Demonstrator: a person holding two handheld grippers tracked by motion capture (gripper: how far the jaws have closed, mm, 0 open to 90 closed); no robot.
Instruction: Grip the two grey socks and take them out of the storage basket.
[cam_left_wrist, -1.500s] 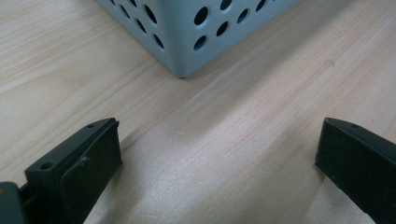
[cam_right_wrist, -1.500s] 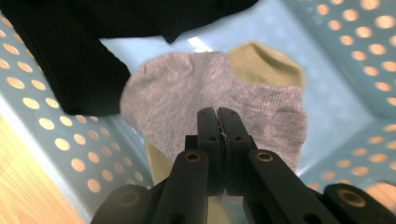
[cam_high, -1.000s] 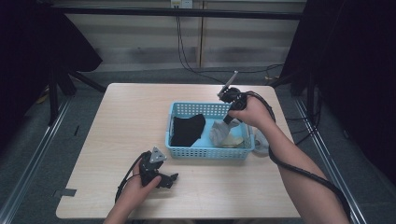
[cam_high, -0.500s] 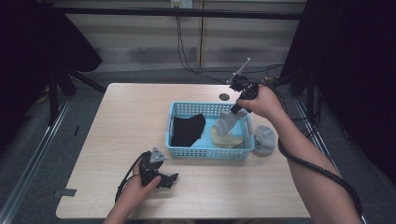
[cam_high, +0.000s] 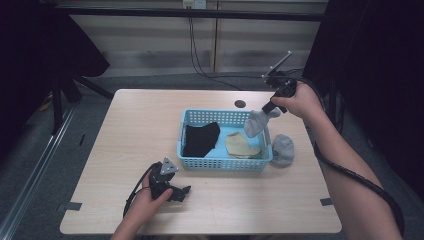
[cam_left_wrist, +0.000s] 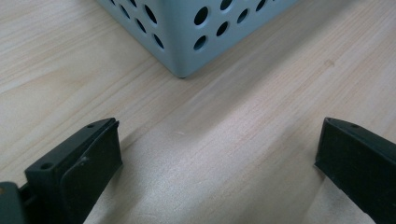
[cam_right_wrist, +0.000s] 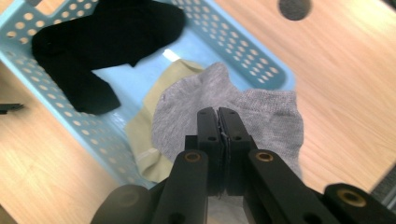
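High view, left to right: one left gripper (cam_high: 172, 189) rests on the wooden table (cam_high: 125, 130), jaws wide apart and empty. One blue plastic basket (cam_high: 200, 162), rectangular with perforated walls, holds one black sock (cam_high: 202, 137) and one beige sock (cam_high: 240, 145). Two soft grey knit socks: the held sock (cam_high: 256, 122) hangs over the basket's right end, pinched in the closed right gripper (cam_high: 270, 108); the other sock (cam_high: 283, 148) lies just outside.

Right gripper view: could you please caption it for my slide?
Right gripper, jaws shut on a grey sock, above the blue basket.
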